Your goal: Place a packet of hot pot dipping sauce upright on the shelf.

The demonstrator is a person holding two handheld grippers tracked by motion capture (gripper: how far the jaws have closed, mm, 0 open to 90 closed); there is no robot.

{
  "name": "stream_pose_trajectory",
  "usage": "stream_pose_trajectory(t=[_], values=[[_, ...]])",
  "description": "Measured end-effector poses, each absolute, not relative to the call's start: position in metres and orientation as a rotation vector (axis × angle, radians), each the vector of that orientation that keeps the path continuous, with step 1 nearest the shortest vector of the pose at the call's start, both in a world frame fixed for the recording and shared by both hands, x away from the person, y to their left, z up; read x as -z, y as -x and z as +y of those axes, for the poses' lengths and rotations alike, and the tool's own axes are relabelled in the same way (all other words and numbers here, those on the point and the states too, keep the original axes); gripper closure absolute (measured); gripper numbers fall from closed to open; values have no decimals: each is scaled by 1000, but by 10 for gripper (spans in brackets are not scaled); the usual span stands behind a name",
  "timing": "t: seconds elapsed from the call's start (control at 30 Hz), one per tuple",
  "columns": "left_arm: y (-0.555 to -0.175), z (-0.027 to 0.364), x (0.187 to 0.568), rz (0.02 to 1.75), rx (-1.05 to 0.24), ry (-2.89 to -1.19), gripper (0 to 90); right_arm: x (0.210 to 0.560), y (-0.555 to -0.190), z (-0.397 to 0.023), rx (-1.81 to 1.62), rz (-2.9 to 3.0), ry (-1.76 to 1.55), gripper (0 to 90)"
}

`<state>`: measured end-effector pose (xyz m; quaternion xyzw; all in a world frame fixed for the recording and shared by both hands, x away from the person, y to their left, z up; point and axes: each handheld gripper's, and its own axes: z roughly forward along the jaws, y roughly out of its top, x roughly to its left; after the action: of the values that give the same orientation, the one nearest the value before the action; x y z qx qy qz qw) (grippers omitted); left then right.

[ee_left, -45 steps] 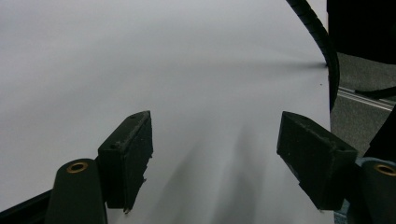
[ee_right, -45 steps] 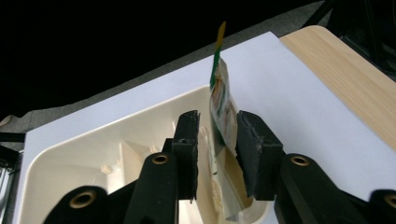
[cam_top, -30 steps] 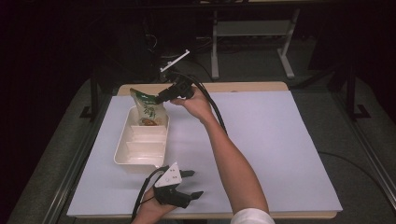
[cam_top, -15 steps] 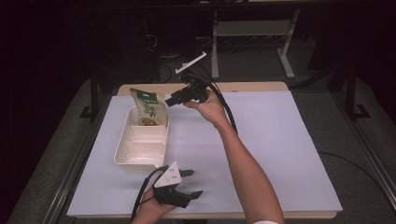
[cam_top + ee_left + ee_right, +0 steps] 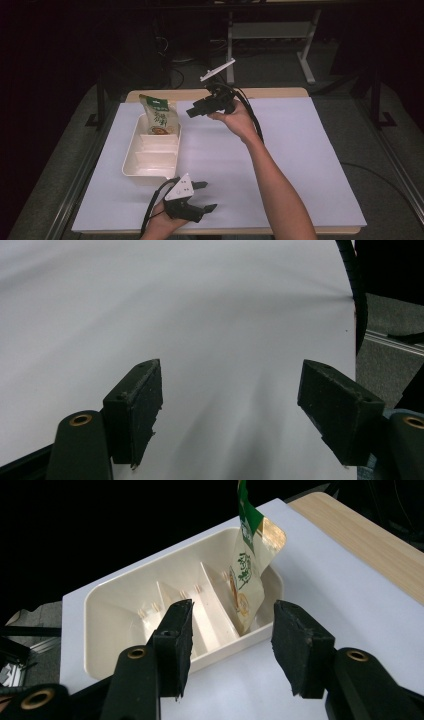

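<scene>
Nearest the person, the left hand-held gripper (image 5: pixel 199 196) rests on the white worktop (image 5: pixel 310 165) with its jaws spread and nothing between them. Beyond it lies the cream divided tray (image 5: pixel 131 166), and at the tray's far end a green and gold snack pouch (image 5: pixel 160 116) stands leaning in the last compartment. Farthest out, the right hand-held gripper (image 5: pixel 192 113) is raised above the worktop just beside the pouch, jaws apart and empty, aimed at the tray's near wall in its own view (image 5: pixel 229 645). The pouch seems placed, so the likely step is a clean retreat: pull straight back and up, keeping the jaws wide so neither pad (image 5: pixel 176 639) brushes the leaning pouch or nudges the light tray.
</scene>
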<state>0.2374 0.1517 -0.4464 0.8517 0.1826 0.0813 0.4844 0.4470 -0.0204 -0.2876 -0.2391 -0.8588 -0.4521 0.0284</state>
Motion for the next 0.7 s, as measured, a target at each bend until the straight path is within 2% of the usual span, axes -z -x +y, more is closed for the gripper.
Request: stream_pose_trajectory(t=[0.7], values=[[-239, 153, 446, 460, -196, -2069, 254, 301, -426, -67, 1403, -2592, 776, 457]])
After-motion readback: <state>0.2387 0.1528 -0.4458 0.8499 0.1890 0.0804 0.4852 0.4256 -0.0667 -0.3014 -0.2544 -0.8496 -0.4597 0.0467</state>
